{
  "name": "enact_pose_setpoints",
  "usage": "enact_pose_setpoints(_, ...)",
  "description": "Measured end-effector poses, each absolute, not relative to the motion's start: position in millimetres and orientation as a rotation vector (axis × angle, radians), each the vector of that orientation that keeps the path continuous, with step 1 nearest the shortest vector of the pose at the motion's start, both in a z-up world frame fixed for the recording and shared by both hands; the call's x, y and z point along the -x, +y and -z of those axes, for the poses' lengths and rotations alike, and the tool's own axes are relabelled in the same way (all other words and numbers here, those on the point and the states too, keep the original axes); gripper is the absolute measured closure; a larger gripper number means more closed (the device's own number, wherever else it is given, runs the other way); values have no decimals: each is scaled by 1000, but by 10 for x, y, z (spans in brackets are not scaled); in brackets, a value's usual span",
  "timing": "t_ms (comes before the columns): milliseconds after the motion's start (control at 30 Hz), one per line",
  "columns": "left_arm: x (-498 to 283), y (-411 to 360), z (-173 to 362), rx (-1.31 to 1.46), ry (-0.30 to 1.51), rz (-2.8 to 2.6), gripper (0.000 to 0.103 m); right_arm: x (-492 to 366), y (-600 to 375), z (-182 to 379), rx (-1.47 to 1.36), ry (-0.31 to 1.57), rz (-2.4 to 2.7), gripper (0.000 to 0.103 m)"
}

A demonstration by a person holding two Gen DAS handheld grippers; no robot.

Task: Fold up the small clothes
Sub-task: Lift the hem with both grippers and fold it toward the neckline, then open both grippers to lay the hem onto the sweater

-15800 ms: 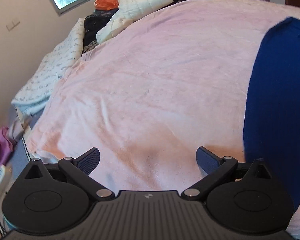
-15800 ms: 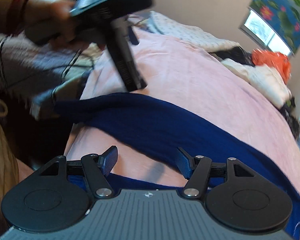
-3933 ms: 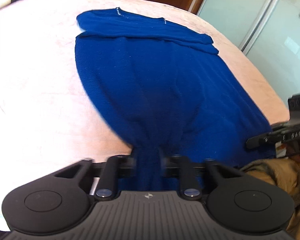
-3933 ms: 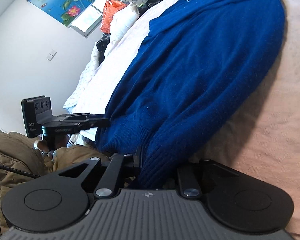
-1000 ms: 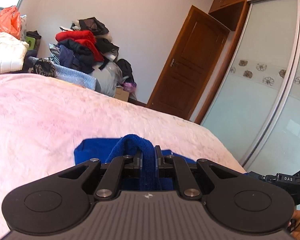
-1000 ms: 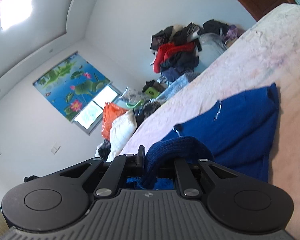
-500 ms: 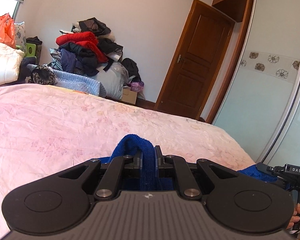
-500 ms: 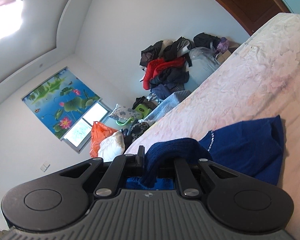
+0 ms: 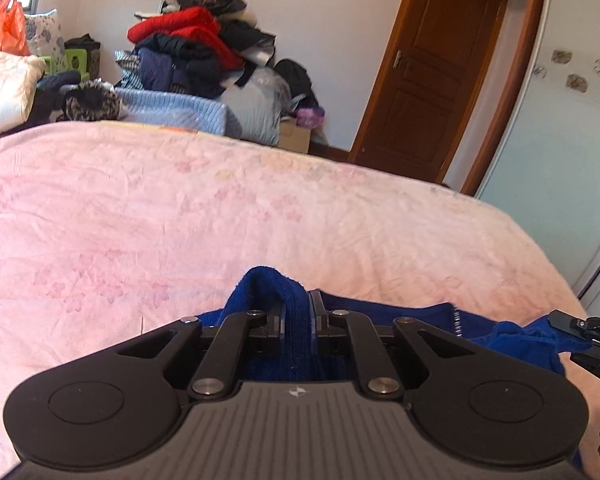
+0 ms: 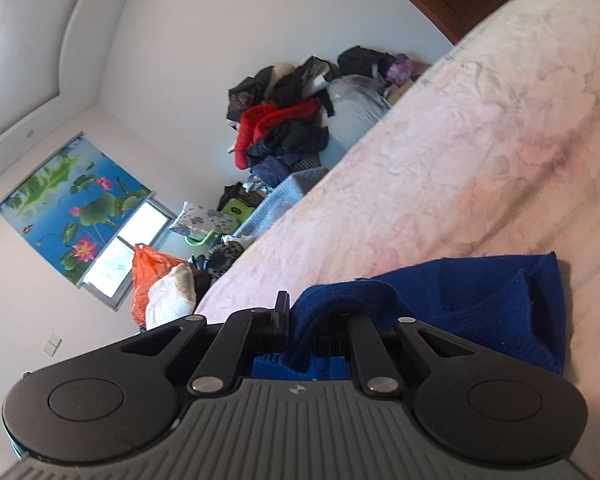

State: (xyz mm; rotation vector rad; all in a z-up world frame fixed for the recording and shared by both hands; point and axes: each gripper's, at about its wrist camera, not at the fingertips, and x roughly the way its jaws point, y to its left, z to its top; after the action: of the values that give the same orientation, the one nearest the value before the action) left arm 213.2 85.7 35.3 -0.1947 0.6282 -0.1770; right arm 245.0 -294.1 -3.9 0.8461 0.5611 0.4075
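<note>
A dark blue knit sweater (image 9: pixel 400 314) lies on the pink bedspread (image 9: pixel 180 208), low and close to both grippers. My left gripper (image 9: pixel 298 320) is shut on a bunched edge of it. My right gripper (image 10: pixel 304 328) is shut on another bunched edge (image 10: pixel 340 292); a folded part of the sweater (image 10: pixel 500 300) lies to its right on the bed. The right gripper also shows at the right edge of the left wrist view (image 9: pixel 592 334), holding the sweater's far edge. Most of the sweater is hidden below the gripper bodies.
A heap of clothes (image 9: pixel 196 52) and a light blue blanket (image 9: pixel 172 108) stand beyond the bed's far edge. An orange bag (image 9: pixel 2 26) and white quilt (image 9: pixel 0 88) are at far left. A wooden door (image 9: pixel 432 64) and glass wardrobe (image 9: pixel 560 128) are right.
Both grippers have moved forward and lower toward the bed with the sweater's edge held. The far part of the sweater has slid under the grippers, so less blue shows.
</note>
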Motion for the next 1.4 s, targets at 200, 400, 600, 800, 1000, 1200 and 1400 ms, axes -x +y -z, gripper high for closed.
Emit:
enact_pose_setpoints(200, -2387, 807, -179, 179, 690, 144, 92, -2646, -2961, 321, -909, 624, -379, 88)
enact_pose_setpoints(400, -2558, 879, -96, 236, 759, 139, 90, -2721, -2959, 438, -935, 652, -354, 85)
enact_pose_setpoints(600, -2644, 1034, -90, 331, 796, 139, 61, -2777, -2934, 498, -942, 668, -318, 63)
enact_pose_setpoints(800, -2590, 1223, -273, 345, 721, 77, 21, -2780, -2907, 392, -873, 648, -288, 49)
enact_pose_setpoints(1000, -2331, 1050, -308, 179, 715, 157, 21, -2729, -2762, 210, -742, 634, -342, 38)
enact_pose_setpoints(1200, -2345, 518, -183, -119, 702, 220, 21, -2783, -2651, 260, -723, 689, -328, 38)
enact_pose_setpoints(1400, -2904, 457, -96, -197, 682, -18, 21, -2713, -2563, 207, -682, 700, -332, 34)
